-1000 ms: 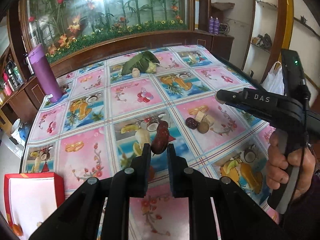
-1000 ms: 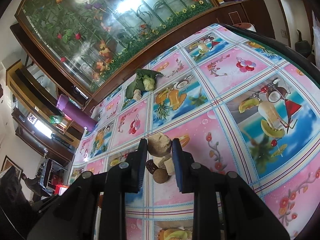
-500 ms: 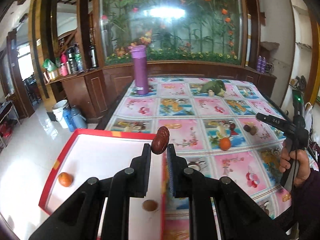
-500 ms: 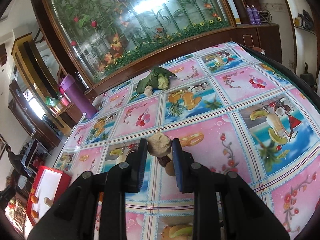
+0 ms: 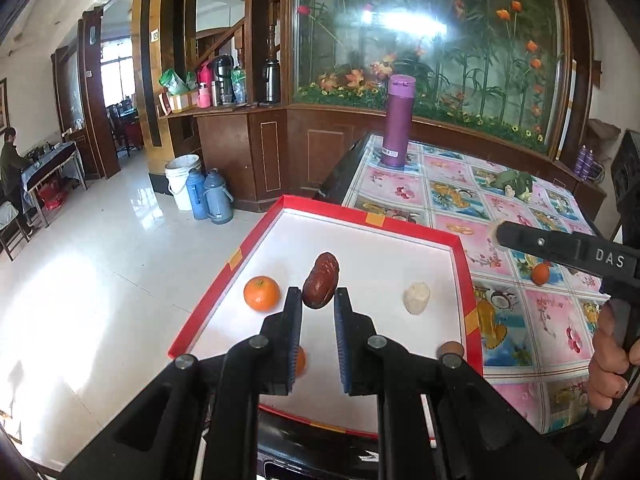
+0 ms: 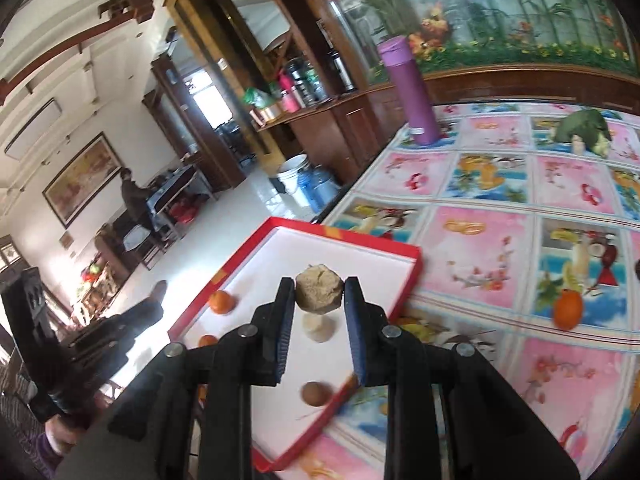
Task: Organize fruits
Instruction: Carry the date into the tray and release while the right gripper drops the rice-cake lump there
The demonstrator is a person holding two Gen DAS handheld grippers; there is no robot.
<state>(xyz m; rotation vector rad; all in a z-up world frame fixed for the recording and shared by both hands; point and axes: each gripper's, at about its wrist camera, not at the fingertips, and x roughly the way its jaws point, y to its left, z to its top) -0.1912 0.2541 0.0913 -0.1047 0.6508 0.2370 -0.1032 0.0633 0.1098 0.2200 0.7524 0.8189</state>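
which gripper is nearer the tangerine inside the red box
Left. The left gripper hangs just right of the tangerine in the red box; the right gripper is farther off, toward the table side.

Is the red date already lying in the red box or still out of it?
Still out: the red date sits pinched between the left tongs, held above the red box, not lying on its white floor.

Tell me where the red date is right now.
In the left wrist view the red date sits pinched between the left gripper fingers, above the red tray, with the orange to its left and a pale chunk to its right.
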